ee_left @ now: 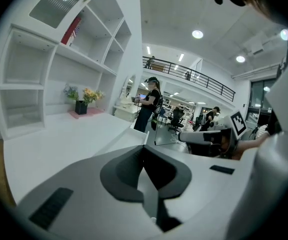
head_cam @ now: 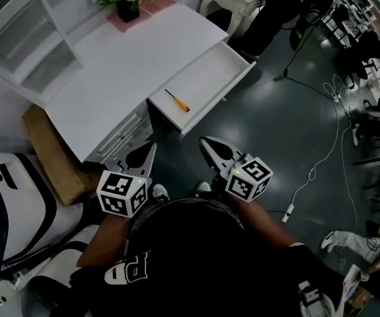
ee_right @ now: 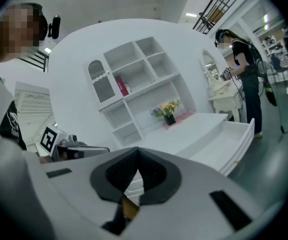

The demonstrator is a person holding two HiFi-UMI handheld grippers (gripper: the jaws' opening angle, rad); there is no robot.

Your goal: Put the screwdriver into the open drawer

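Jaws of the left gripper [head_cam: 147, 152] are pressed together with nothing between them, and those of the right gripper [head_cam: 211, 147] are likewise closed and empty. Both grippers hang side by side over the dark floor [head_cam: 275, 131], close to the person's body and just in front of the open drawer [head_cam: 232, 61]. Inside the drawer, toward its left end in the head view, lies the screwdriver [head_cam: 177, 101], orange handle nearest the grippers, apart from both. The drawer juts from the white tabletop [head_cam: 130, 65], where a flower pot [head_cam: 127, 8] stands at the far end.
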